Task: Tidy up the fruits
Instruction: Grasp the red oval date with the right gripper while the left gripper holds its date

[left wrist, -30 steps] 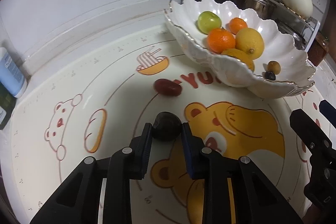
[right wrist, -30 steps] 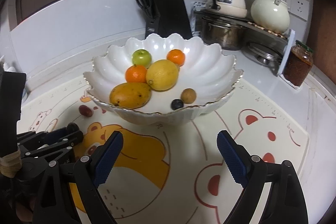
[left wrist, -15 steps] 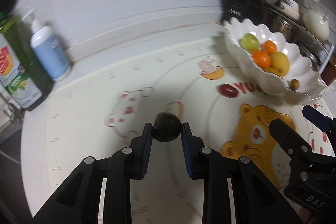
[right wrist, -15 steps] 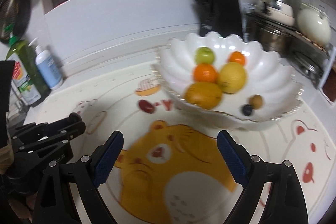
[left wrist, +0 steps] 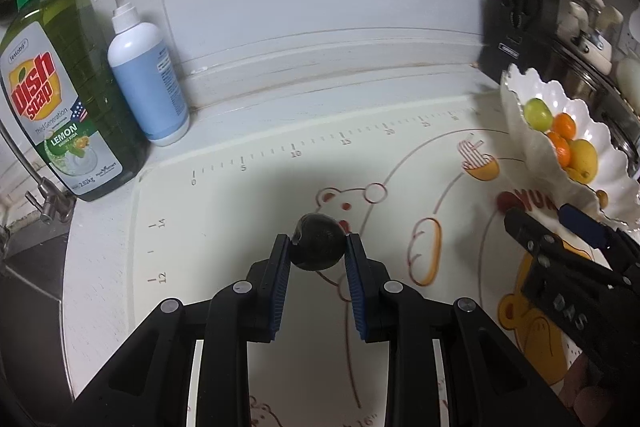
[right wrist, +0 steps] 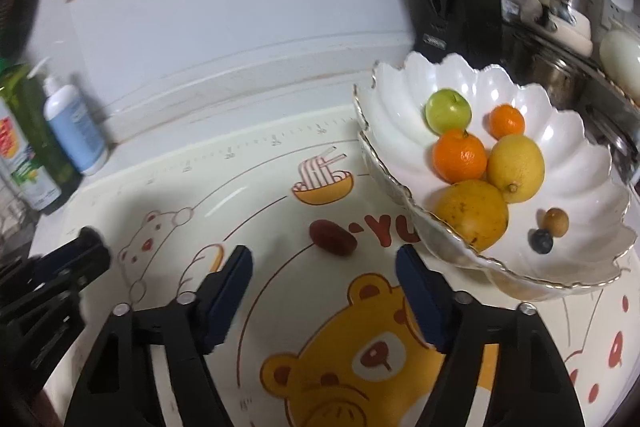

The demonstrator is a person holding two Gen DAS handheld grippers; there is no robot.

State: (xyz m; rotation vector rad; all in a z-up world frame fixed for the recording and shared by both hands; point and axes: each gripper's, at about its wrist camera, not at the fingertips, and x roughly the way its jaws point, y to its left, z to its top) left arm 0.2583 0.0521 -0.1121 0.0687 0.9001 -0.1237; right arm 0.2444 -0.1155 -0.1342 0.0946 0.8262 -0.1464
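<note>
**Dark fruit held over the mat, red fruit lying loose by the bowl**

At the worktop's left edge stand a green dish-soap bottle (left wrist: 68, 95) and, just beside it, a white-and-blue pump bottle (left wrist: 146, 75), both against the back wall.

The left gripper (left wrist: 318, 255) has its two blue-padded fingers closed on a dark round fruit (left wrist: 318, 247), pinching it from both sides above the cartoon-printed mat (left wrist: 240, 211) near its left side, over the outlined bear drawing. Whether the fruit touches the mat cannot be told.

Further right, a dark red oblong fruit (right wrist: 332, 237) lies on the mat beside the red lettering, near the white scalloped bowl (right wrist: 580, 155) but apart from it. The right gripper (right wrist: 324, 271) hovers just short of this fruit with its fingers spread wide and nothing between them.

The bowl sits at the mat's right side and holds a green apple (right wrist: 447, 111), two mandarins (right wrist: 460, 155), a lemon (right wrist: 516, 167), a larger yellow-orange fruit (right wrist: 472, 213), a small brown fruit (right wrist: 556, 221) and a dark blue berry (right wrist: 542, 241). Behind it, at the worktop's back right corner, stands a black knife block (right wrist: 460, 7).
</note>
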